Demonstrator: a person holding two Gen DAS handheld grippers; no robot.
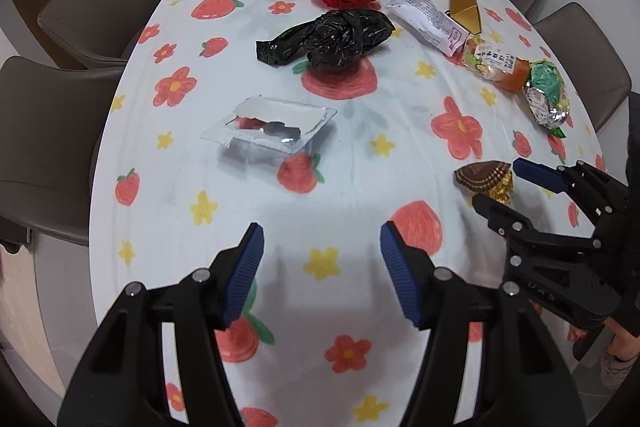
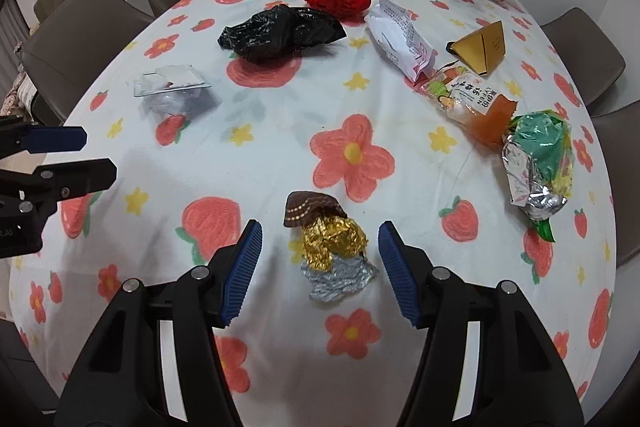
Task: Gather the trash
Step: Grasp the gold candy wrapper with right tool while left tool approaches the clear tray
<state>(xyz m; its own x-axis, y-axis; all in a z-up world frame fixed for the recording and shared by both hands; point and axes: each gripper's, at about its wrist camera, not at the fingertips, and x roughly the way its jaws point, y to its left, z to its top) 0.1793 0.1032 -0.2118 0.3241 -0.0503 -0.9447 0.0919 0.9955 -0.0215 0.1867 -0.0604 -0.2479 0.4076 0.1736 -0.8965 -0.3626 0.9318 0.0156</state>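
Covering the table, flower-print cloth (image 2: 280, 155) strewn with wrappers, grey chairs (image 1: 92, 15) around, both hand-held grippers spread, empty.

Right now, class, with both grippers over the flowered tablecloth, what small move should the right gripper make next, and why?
Probably lower the right gripper straight down and close on the gold foil wrapper. Its jaws stand open with the crumpled wrapper lying on the tablecloth between them, not yet touched. The left gripper is open over bare cloth, with nothing near its pads.
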